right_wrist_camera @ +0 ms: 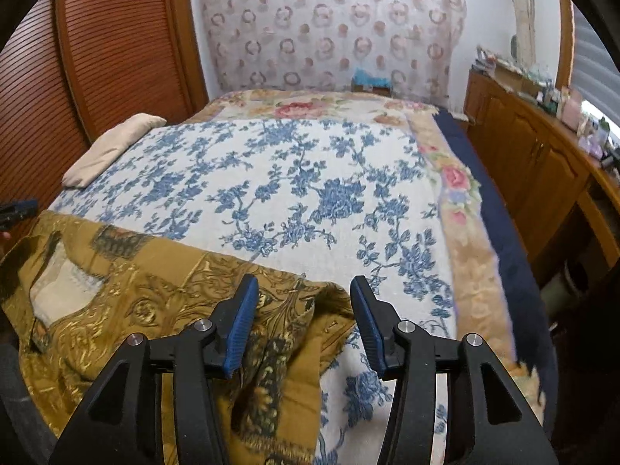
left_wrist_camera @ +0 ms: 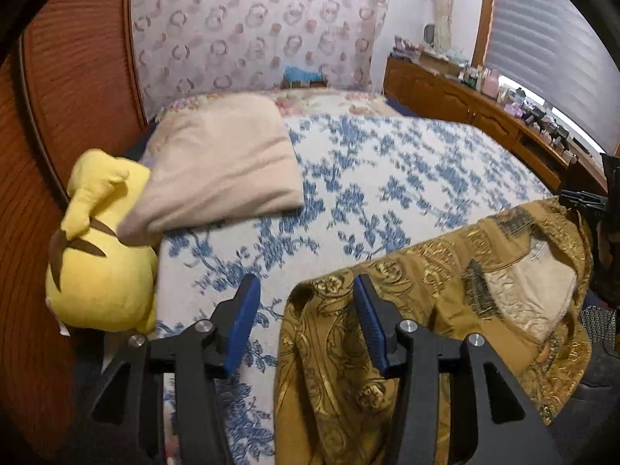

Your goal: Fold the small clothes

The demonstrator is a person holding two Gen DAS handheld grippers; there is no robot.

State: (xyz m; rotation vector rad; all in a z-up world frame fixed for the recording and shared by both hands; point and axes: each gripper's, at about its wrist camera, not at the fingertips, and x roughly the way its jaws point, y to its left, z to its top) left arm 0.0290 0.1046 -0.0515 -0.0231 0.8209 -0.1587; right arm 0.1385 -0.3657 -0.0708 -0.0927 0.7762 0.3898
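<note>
While spread on the blue-flowered bedspread (right_wrist_camera: 310, 193), gold patterned garment (left_wrist_camera: 407, 310) beneath both released grippers, left gripper (left_wrist_camera: 306, 294) and right gripper (right_wrist_camera: 304, 294).

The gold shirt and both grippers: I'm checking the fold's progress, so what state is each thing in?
Gold patterned shirt: rumpled on the bed's near edge, not folded flat, in neither gripper.
Left gripper: open, nothing pinched.
Right gripper: open, nothing pinched.
Beige pillow: lying flat, overlapping the yellow plush toy.
Blue floral bedspread: spread smooth.
</note>
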